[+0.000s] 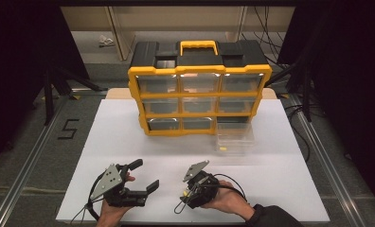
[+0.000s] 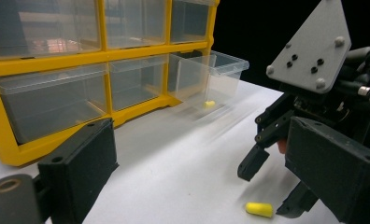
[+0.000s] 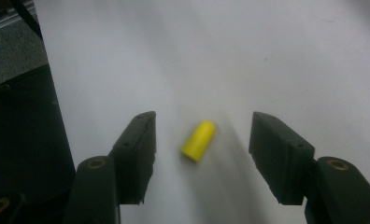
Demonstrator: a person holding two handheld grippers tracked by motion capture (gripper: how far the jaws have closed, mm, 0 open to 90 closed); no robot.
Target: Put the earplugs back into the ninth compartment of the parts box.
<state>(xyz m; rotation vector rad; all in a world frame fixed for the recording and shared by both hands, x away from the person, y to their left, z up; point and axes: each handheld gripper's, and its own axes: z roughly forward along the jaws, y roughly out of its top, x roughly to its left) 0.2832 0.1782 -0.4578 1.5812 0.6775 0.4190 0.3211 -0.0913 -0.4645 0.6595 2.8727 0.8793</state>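
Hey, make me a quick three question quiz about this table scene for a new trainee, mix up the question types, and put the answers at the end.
1. True or false: the right gripper is shut on the yellow plug.
2. Multiple choice: where does the pulled-out clear drawer come from in the yellow organizer? A) top row, left. B) middle row, centre. C) bottom row, right.
3. Fill in: the left gripper has its jaws ____.

Key
1. False: its jaws are open, either side of the plug lying on the white table.
2. C. Another small yellow piece lies inside the drawer.
3. Open, holding nothing.
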